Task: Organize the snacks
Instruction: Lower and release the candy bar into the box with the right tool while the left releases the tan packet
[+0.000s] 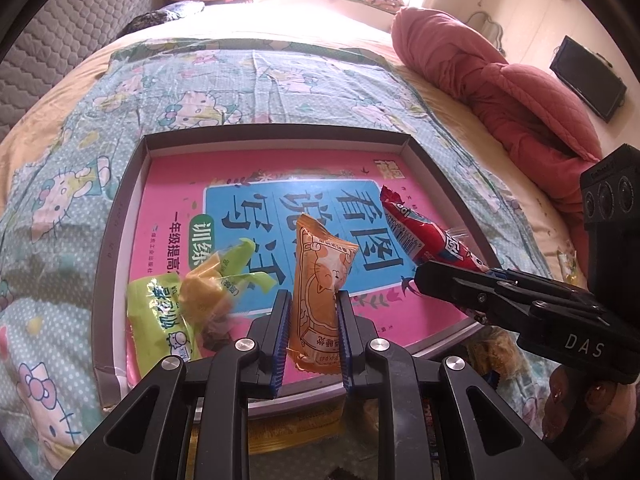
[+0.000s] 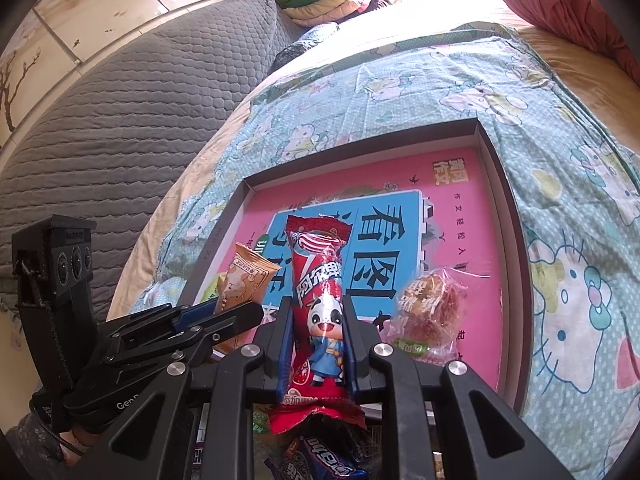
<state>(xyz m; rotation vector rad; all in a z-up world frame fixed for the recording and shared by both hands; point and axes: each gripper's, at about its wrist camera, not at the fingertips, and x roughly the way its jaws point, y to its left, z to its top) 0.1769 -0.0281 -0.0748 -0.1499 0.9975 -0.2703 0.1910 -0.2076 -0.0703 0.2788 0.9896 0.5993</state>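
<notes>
A: In the left wrist view, what does the left hand-held gripper (image 1: 313, 300) hold?

B: Its blue pads are clamped on an orange snack packet (image 1: 320, 276) with a cat drawing. The packet stands upright over the near part of the shallow box (image 1: 120, 216), which lies on the bed (image 1: 80, 184) and has a pink book cover as its floor.

A: What else is in the box?

B: A green packet (image 1: 162, 320) and a yellow-green wrapped snack (image 1: 218, 286) lie at the box's near left corner, touching each other. On the right side, the right hand-held gripper (image 1: 424, 280) reaches over the box's right edge, closed on a red packet (image 1: 424, 236) that points into the box.

A: And the right wrist view?

B: The right hand-held gripper (image 2: 316, 320) is clamped on the red packet (image 2: 318, 280), which shows a cartoon cow and stands upright above the box's near edge (image 2: 516, 240). Inside the box, to the right of this packet, a clear-wrapped snack (image 2: 430, 304) lies on the pink cover. To the left, the left hand-held gripper (image 2: 240, 312) holds the orange packet (image 2: 244, 280) above the box's left side. More packets (image 2: 320, 460) lie below, outside the box's near edge.
</notes>
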